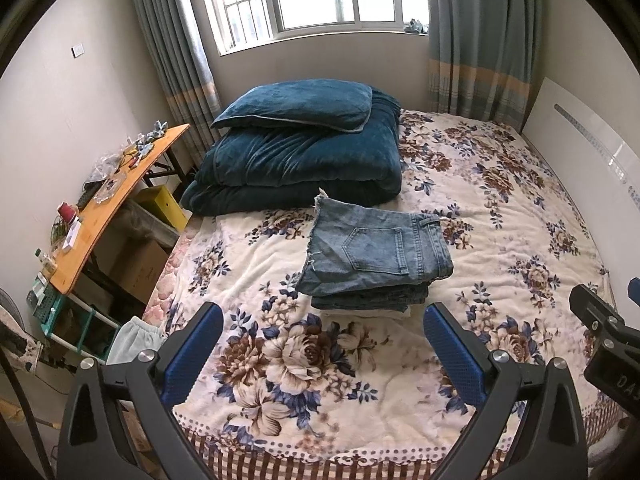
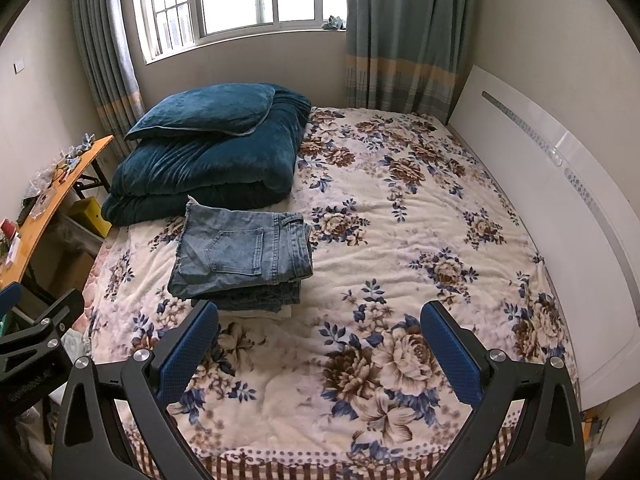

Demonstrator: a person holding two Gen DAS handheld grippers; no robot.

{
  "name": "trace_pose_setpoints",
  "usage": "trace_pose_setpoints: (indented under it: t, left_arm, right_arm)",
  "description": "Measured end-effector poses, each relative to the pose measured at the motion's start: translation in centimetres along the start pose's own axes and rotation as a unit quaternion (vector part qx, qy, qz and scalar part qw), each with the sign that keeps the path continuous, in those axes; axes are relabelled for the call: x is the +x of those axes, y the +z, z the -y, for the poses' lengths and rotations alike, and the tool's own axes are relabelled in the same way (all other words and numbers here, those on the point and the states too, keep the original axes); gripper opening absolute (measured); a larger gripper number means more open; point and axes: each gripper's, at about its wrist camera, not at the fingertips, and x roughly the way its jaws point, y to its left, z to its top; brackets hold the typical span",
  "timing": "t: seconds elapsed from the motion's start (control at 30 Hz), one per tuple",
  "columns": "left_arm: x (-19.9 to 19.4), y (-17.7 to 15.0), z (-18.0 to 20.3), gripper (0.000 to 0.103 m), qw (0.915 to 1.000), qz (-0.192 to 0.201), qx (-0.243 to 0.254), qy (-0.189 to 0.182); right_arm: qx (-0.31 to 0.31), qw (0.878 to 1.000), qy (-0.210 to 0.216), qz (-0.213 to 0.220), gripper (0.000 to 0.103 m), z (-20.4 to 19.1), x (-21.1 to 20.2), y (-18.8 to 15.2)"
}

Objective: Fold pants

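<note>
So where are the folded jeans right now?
The folded jeans sit on top of a small stack of clothes on the floral bedspread, left of the bed's centre, just in front of the dark teal quilt and beyond both open grippers.

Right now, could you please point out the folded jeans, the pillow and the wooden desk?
jeans (image 1: 374,246), left wrist view, back pocket.
pillow (image 1: 296,106), left wrist view, top face.
desk (image 1: 112,200), left wrist view, bare tabletop.
</note>
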Motion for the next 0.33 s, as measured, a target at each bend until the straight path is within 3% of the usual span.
trace_pose_setpoints:
  t: [0.33]
  left_arm:
    - [0.44, 0.7, -0.13, 0.103, 1.0, 0.003, 0.004, -0.005]
  right_arm:
    - [0.0, 1.0, 0.001, 0.0, 0.103, -0.07, -0.12, -0.04]
